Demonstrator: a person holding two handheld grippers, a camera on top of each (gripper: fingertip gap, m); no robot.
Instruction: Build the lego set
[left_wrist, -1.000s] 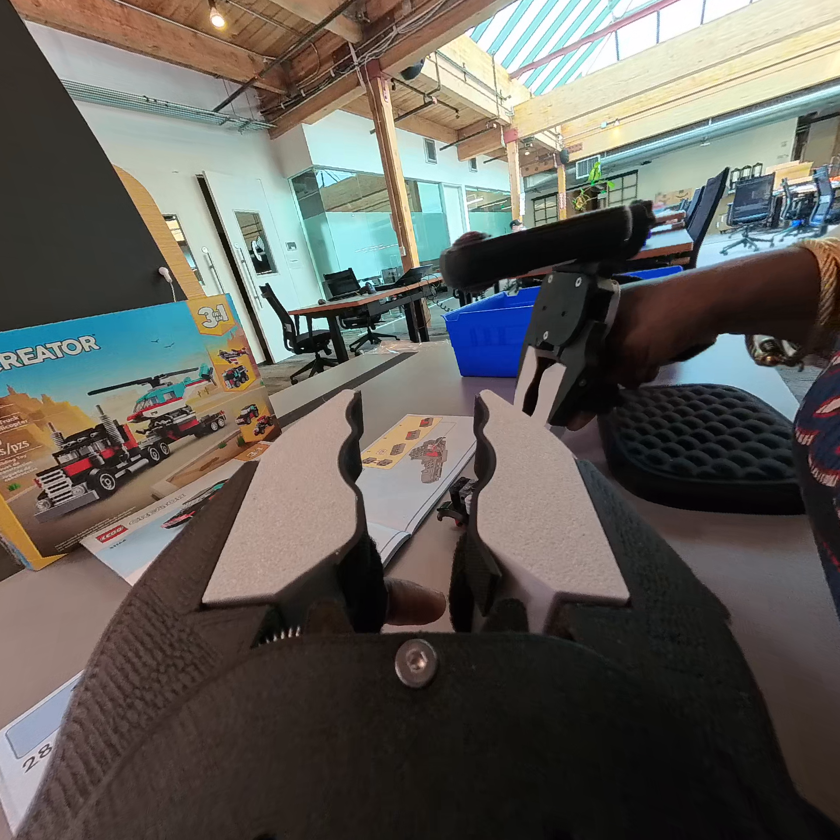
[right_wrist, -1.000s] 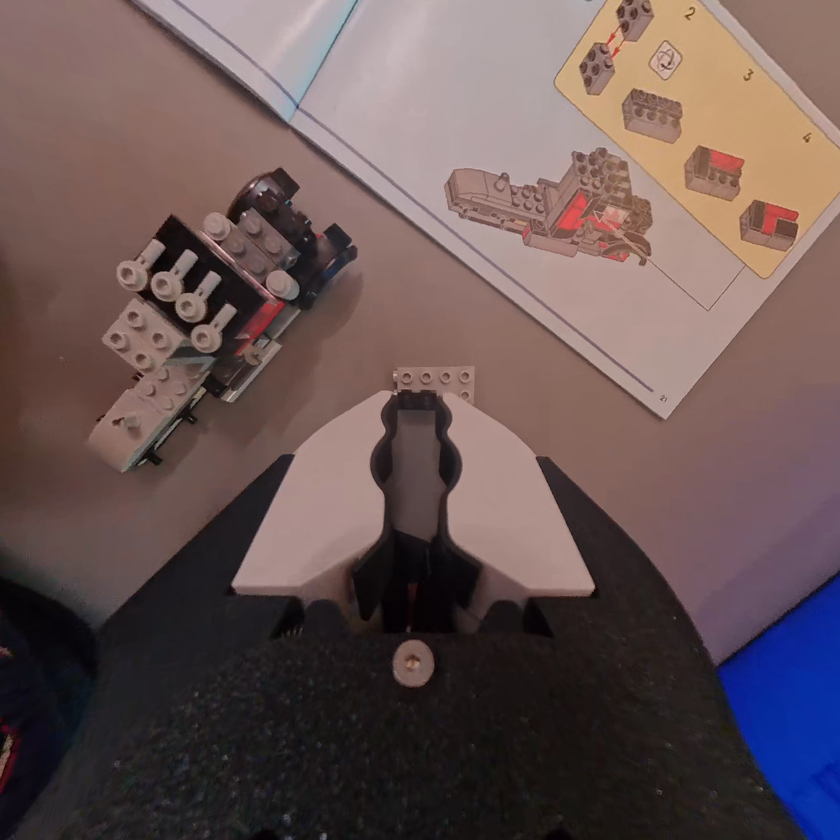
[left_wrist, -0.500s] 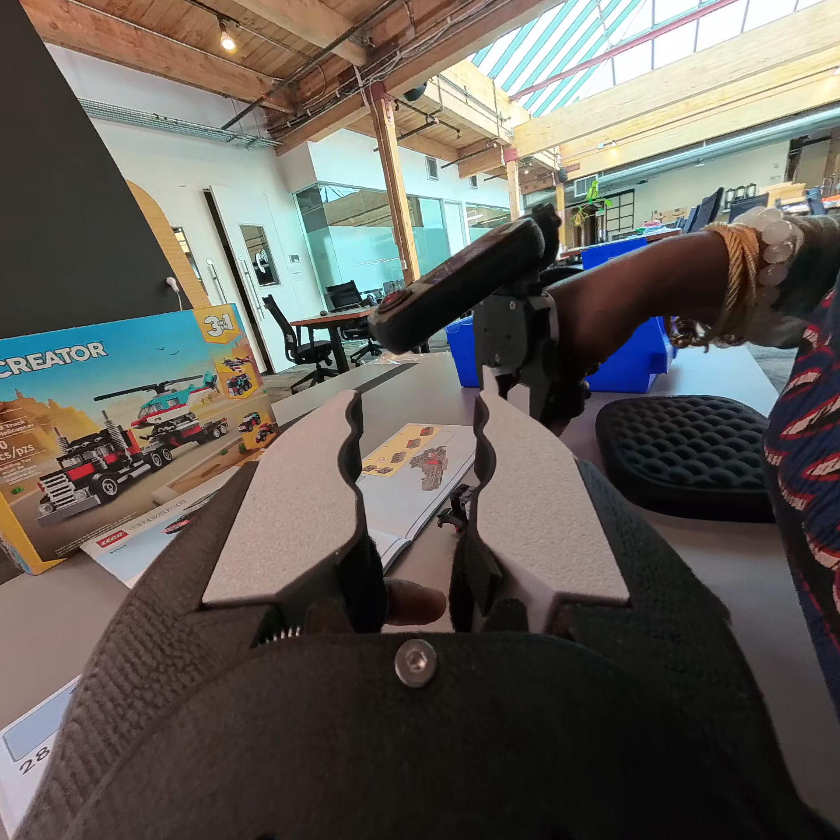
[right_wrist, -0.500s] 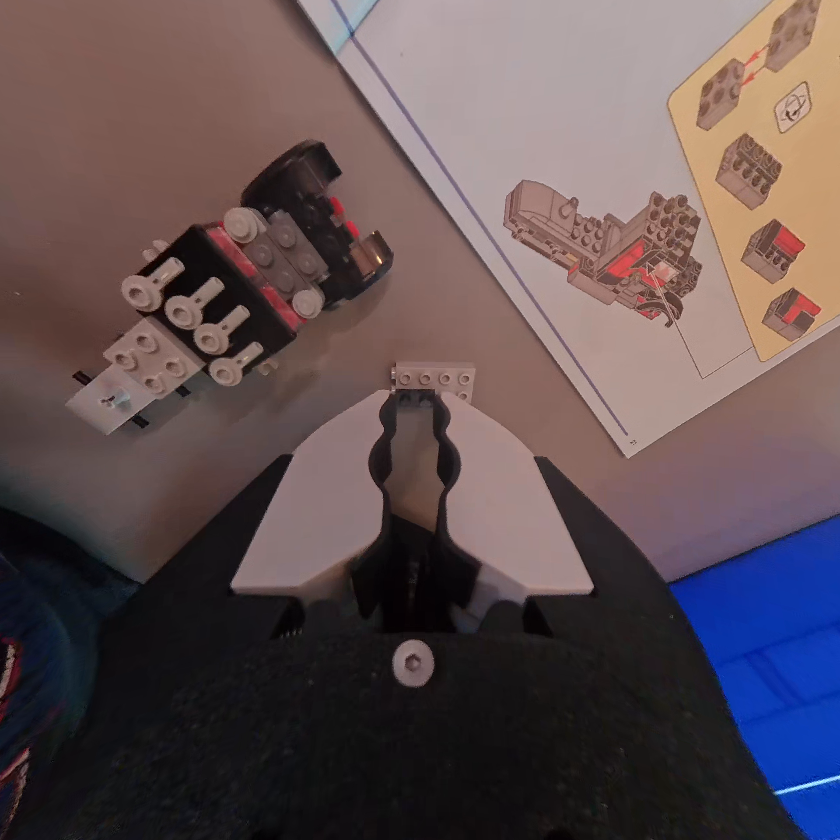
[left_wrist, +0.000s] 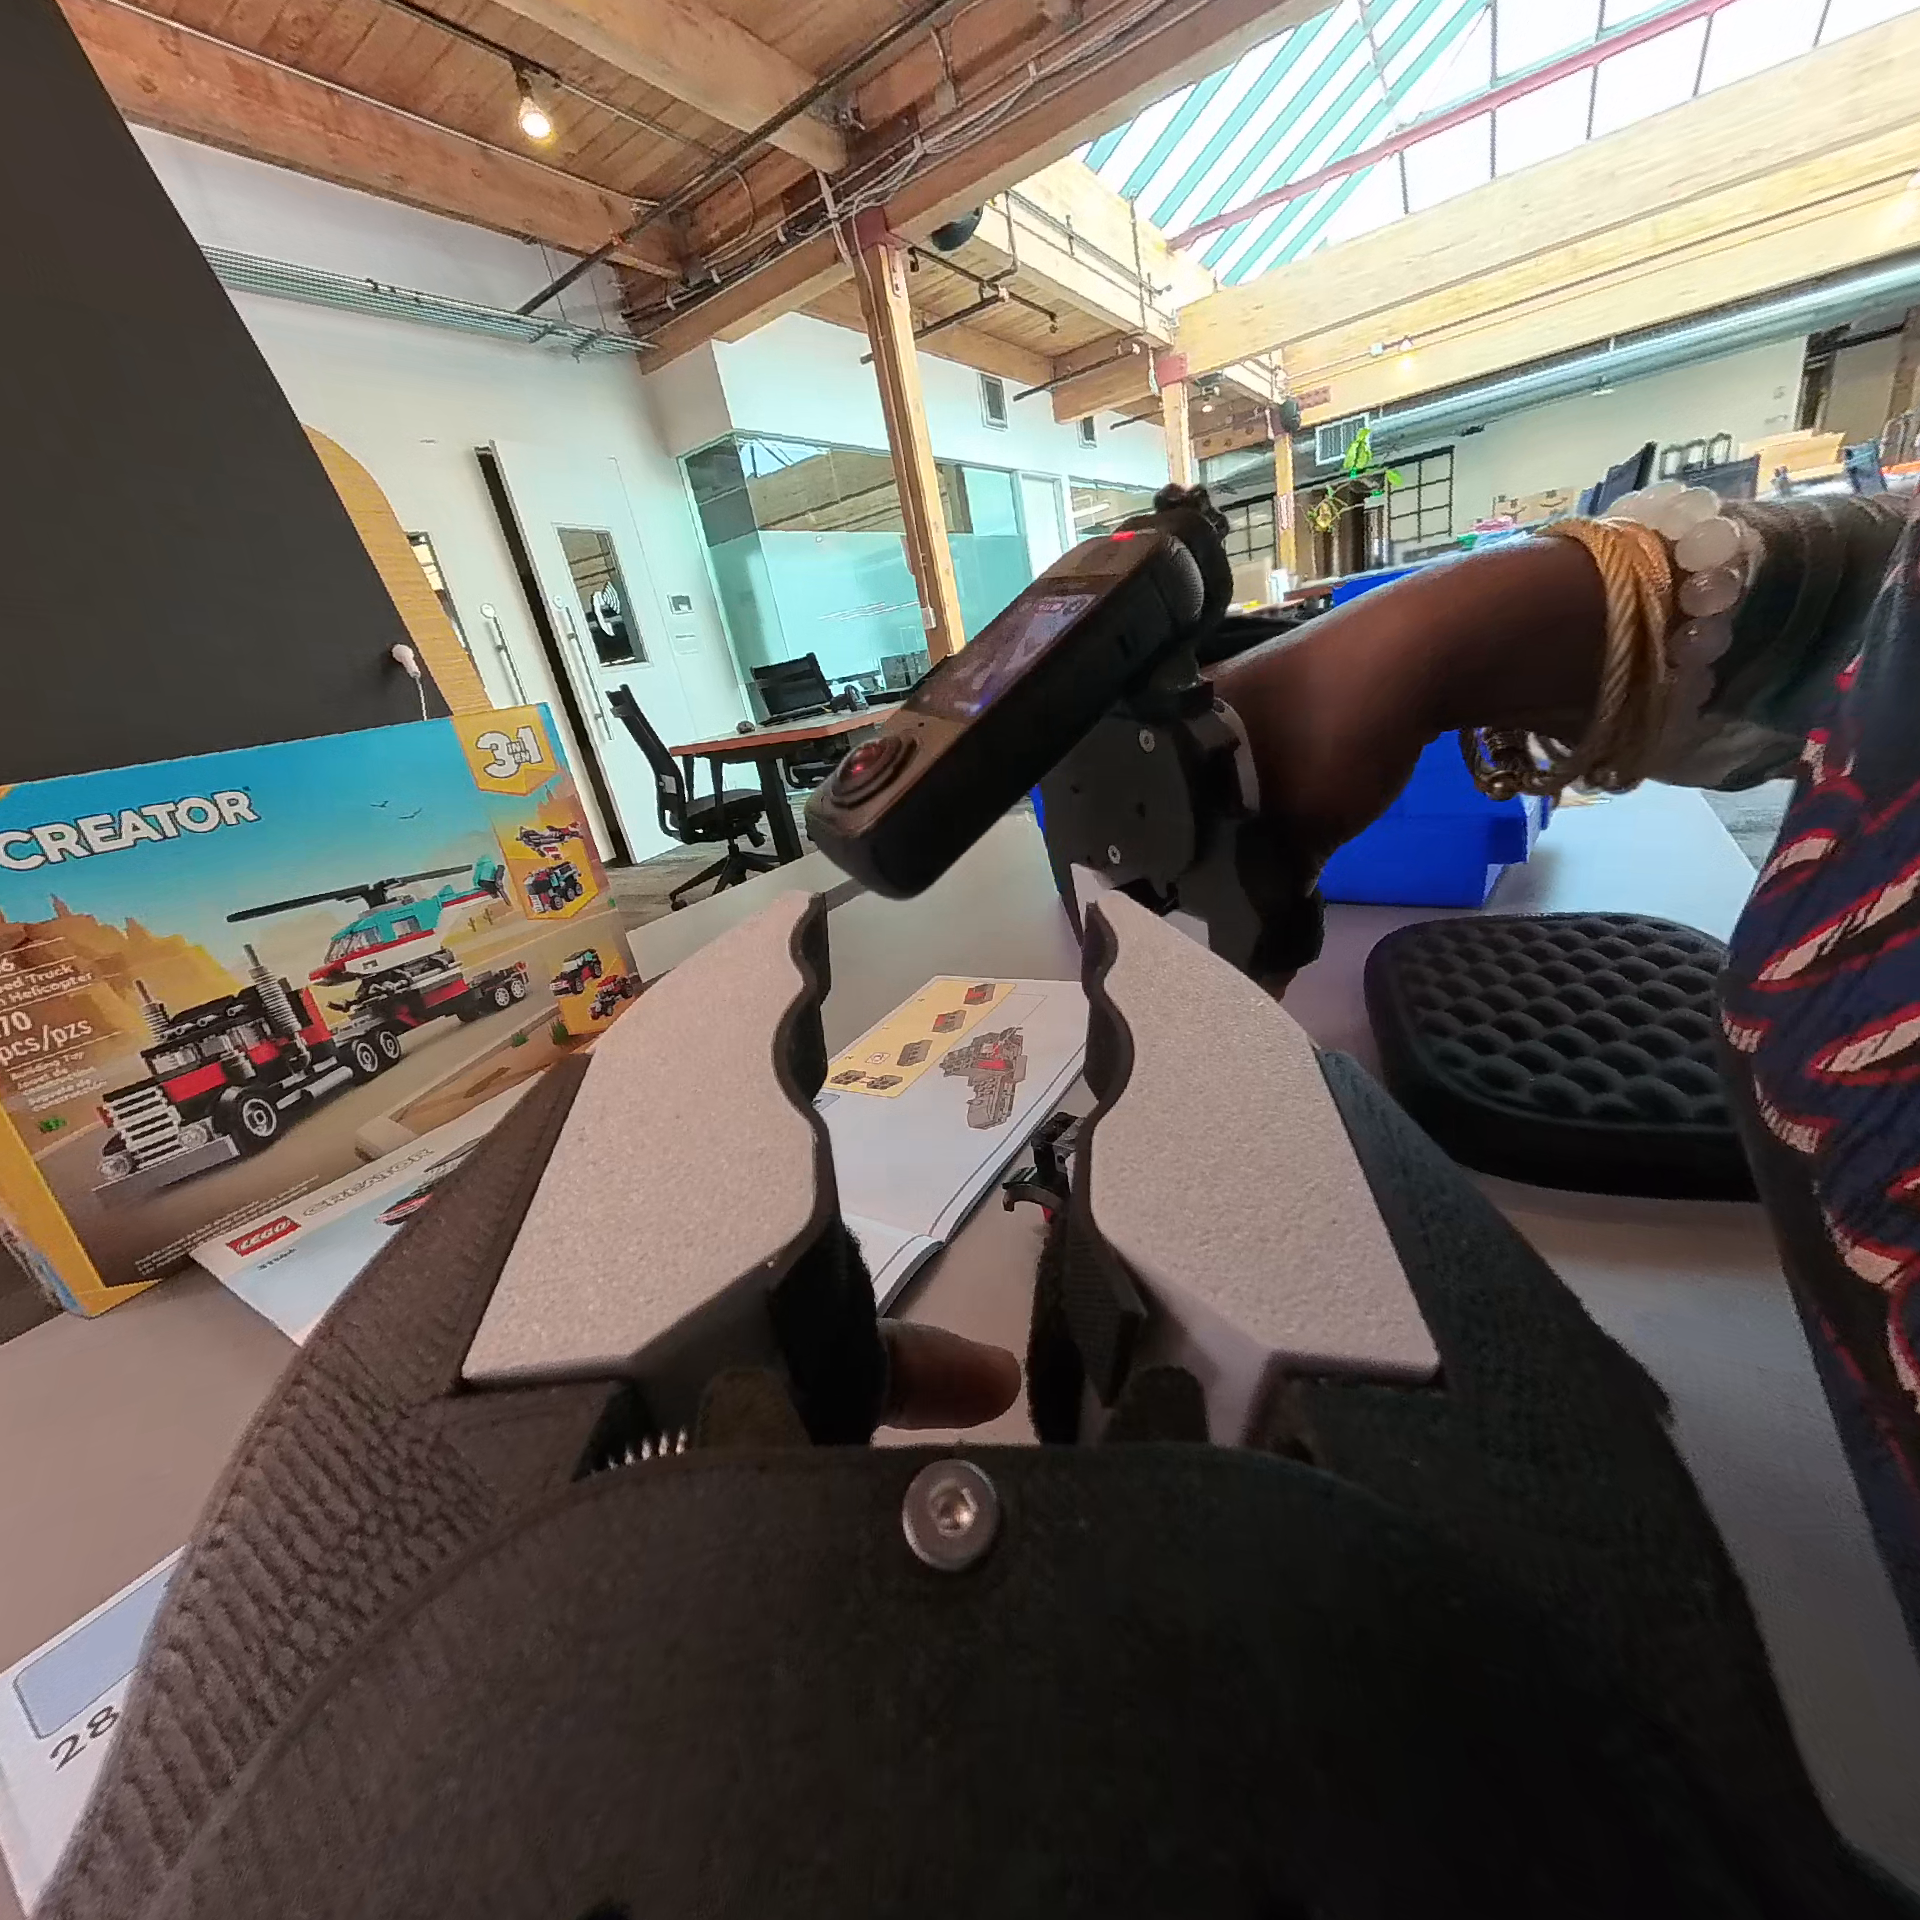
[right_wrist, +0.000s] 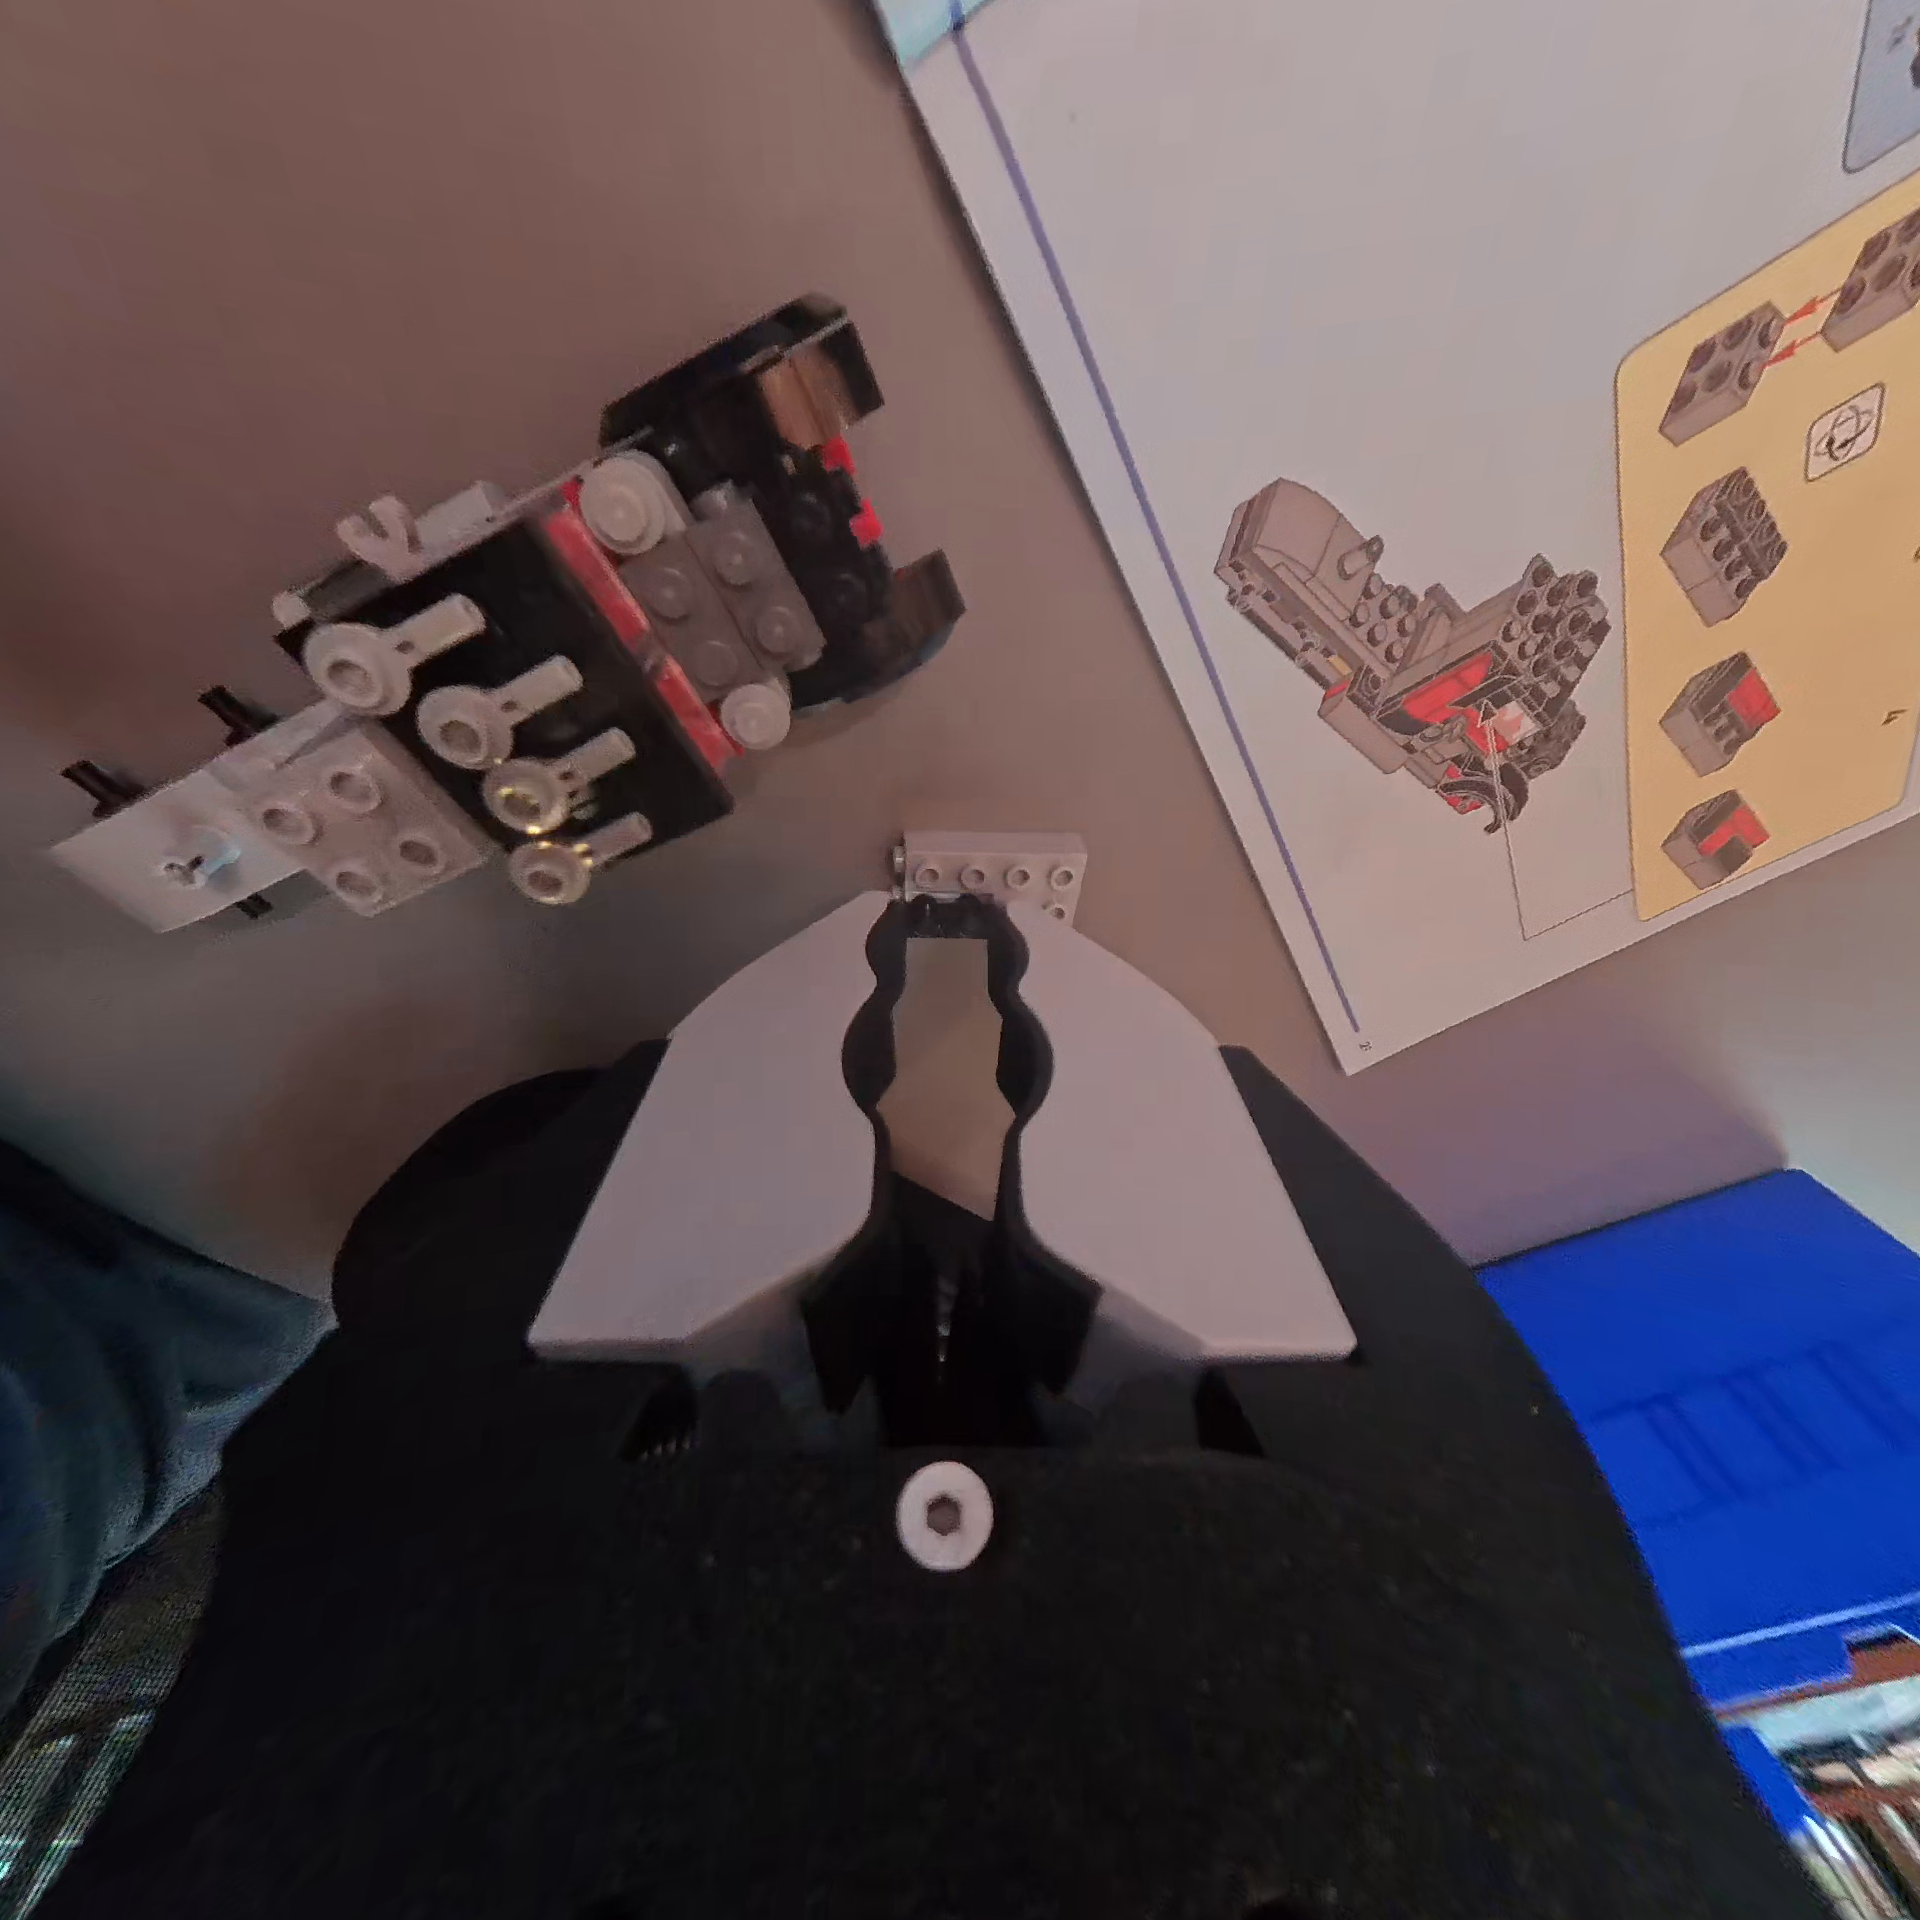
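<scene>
In the right wrist view my right gripper (right_wrist: 948, 914) is shut on a small light grey studded plate (right_wrist: 995, 864) and holds it above the table. A partly built black, red and grey model (right_wrist: 540, 665) lies on the table to its left. In the left wrist view my left gripper (left_wrist: 951, 940) is open and empty, held low over the table. A bit of the model (left_wrist: 1042, 1162) shows just beside its right finger. The right gripper's body (left_wrist: 1153, 810), with a camera on top, hangs ahead of it in a person's hand.
An open instruction booklet (right_wrist: 1455, 416) lies right of the model; it also shows in the left wrist view (left_wrist: 935, 1081). The set's box (left_wrist: 281, 977) stands at the left. A black cushion pad (left_wrist: 1558, 1049) lies at the right. A blue bin (right_wrist: 1714, 1455) sits behind. Left tips to right tips: about 20 cm.
My right gripper, still holding the grey plate, has moved down and left towards the model, which looks larger now. My left gripper has not moved.
</scene>
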